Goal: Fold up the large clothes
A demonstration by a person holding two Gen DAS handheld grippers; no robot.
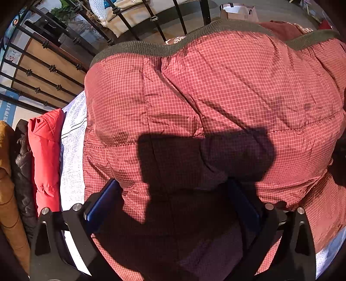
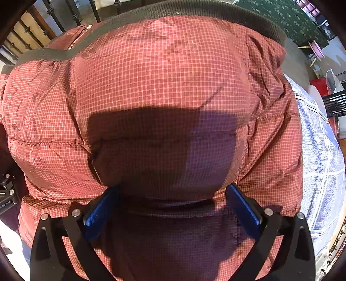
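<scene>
A puffy red jacket with a fine white grid pattern [image 1: 205, 97] fills the left wrist view; it has a dark knit hem [image 1: 138, 48] at its far edge. It lies on a pale blue-white bed sheet [image 1: 73, 138]. My left gripper [image 1: 173, 190] is open, its blue pads [image 1: 101, 203] spread wide just above the jacket's near part. The same jacket [image 2: 162, 75] fills the right wrist view, with its dark knit band [image 2: 194, 10] at the top. My right gripper [image 2: 173, 192] is open too, blue pads [image 2: 244, 211] apart over the jacket. Neither holds cloth.
A bright red jacket [image 1: 45, 155], a dark garment [image 1: 23, 168] and a brown one [image 1: 8, 183] lie at the left. A black metal bed rail [image 1: 49, 67] runs behind. The sheet [image 2: 320, 162] shows at the right, with a green carpet [image 2: 287, 19] beyond.
</scene>
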